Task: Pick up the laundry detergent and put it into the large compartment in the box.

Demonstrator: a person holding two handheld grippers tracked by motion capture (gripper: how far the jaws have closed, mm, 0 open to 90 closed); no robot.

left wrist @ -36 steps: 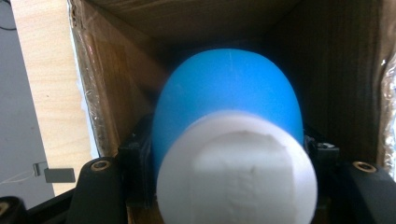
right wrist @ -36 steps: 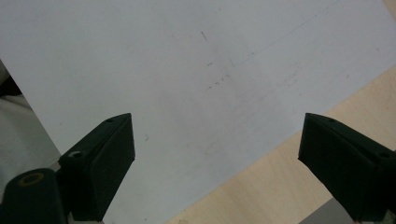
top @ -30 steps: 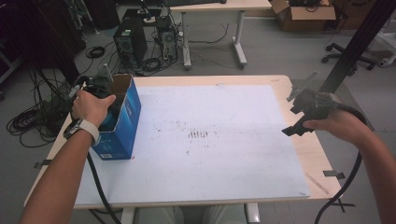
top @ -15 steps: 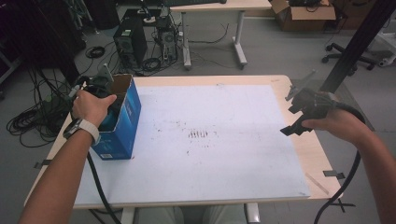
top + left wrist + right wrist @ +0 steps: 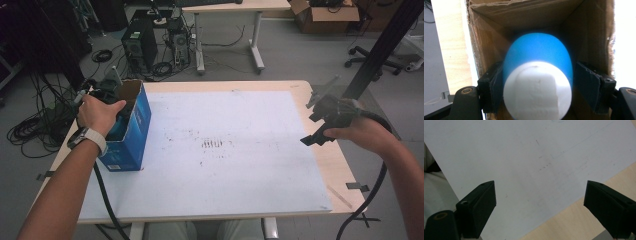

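The left gripper [image 5: 537, 82] reaches down into the open blue cardboard box [image 5: 131, 132] at the table's left edge, its jaws clamped on a blue object with a white end [image 5: 537, 77] inside. The right gripper [image 5: 540, 202] hangs above the white sheet [image 5: 225, 150] near the table's [image 5: 332, 160] right edge, its jaws spread wide and empty.

Blue-and-white rounded object [image 5: 537, 82] inside open blue cardboard box [image 5: 131, 131], table's left edge
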